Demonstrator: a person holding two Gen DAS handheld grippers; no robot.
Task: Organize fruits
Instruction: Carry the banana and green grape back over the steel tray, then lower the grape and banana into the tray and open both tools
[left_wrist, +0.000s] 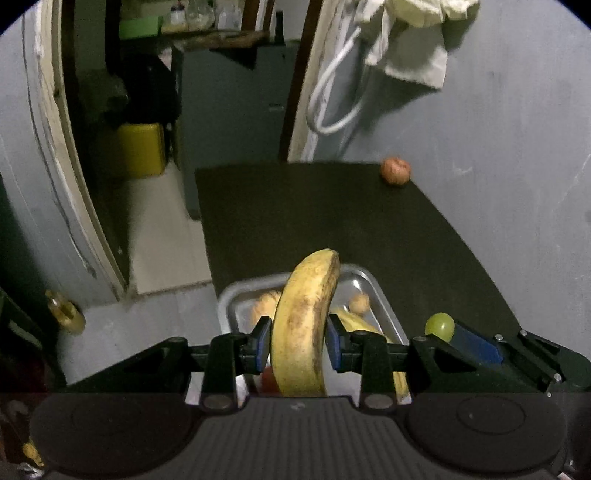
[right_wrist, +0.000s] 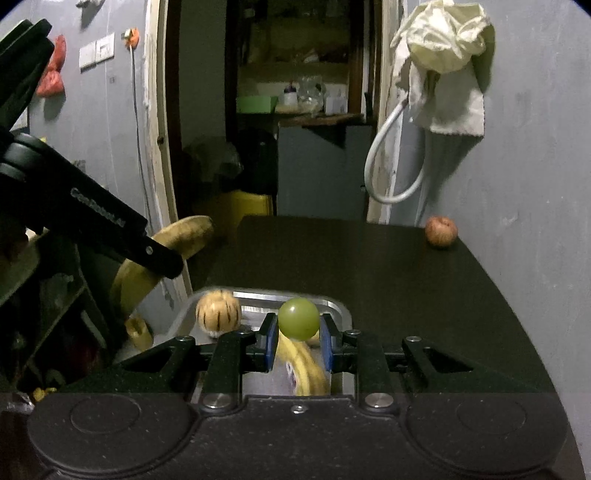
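Banana clamped in left claw, hiding tray | grape clamped in right claw

At lower centre, the tray is bright, glossy metal, and the banana above it has dull yellow peel flecked with rough brown spots. The grape looks smooth and faintly shiny between blue pads set in matt black plastic. The table is dark and matt; upper right hangs crumpled pale cloth.
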